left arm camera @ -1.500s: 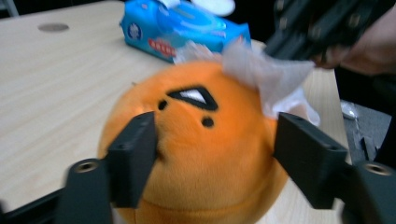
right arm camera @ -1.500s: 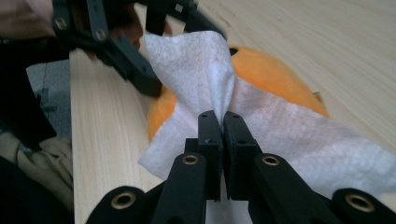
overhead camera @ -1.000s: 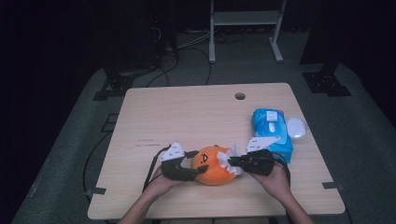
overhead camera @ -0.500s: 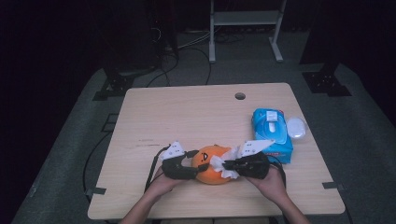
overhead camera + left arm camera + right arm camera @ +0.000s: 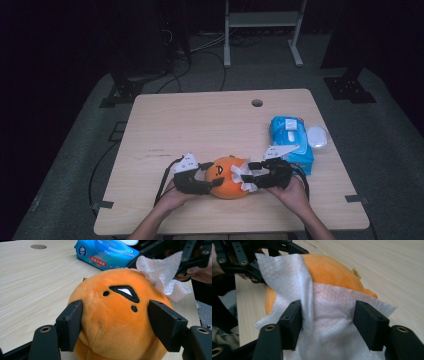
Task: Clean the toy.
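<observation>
Between the left gripper's (image 5: 113, 322) pads sits the orange plush (image 5: 117, 322), squeezed and steadied; just beyond, the right gripper (image 5: 327, 327) has just been opening, jaws spread around the white wipe (image 5: 329, 315) draped on it; wiping looks underway, unfinished; wipe pack (image 5: 290, 142) behind.

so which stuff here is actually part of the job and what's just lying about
In the job:
- orange plush toy, clamped in the left gripper
- white wipe draped on the toy, between the right gripper jaws, which have just been opening

Lying about:
- blue wipes pack
- white lid beside the pack
</observation>
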`<state>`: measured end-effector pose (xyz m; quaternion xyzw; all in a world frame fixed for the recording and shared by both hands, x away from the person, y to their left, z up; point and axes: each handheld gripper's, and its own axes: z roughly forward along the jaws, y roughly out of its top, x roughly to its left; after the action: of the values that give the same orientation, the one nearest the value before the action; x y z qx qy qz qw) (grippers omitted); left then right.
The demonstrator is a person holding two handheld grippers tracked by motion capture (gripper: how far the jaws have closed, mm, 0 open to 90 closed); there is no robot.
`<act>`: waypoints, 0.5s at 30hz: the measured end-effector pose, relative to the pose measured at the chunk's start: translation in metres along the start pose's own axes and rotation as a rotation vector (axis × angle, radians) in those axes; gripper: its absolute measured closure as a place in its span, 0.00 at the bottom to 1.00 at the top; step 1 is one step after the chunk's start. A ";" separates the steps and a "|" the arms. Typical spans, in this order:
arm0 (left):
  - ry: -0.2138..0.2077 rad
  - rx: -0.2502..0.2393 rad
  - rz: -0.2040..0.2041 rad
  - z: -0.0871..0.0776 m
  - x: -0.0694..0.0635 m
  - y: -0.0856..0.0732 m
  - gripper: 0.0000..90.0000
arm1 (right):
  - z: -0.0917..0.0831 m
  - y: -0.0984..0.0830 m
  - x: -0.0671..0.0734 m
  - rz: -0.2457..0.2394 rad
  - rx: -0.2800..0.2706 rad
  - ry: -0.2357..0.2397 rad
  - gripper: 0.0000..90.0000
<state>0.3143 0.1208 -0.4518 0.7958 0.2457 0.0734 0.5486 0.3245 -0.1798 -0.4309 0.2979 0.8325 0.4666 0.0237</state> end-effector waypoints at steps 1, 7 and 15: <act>-0.003 0.002 0.003 0.000 0.000 0.000 0.33 | 0.001 -0.001 -0.002 0.015 0.003 0.011 0.42; -0.012 0.004 0.003 0.000 0.001 -0.001 0.33 | 0.002 -0.003 -0.006 0.045 0.012 0.076 0.62; -0.014 -0.001 -0.010 -0.001 0.003 -0.002 0.32 | -0.011 0.002 0.002 -0.021 -0.005 0.082 0.93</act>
<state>0.3159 0.1235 -0.4533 0.7947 0.2456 0.0654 0.5512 0.3203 -0.1856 -0.4225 0.2698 0.8346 0.4802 -0.0048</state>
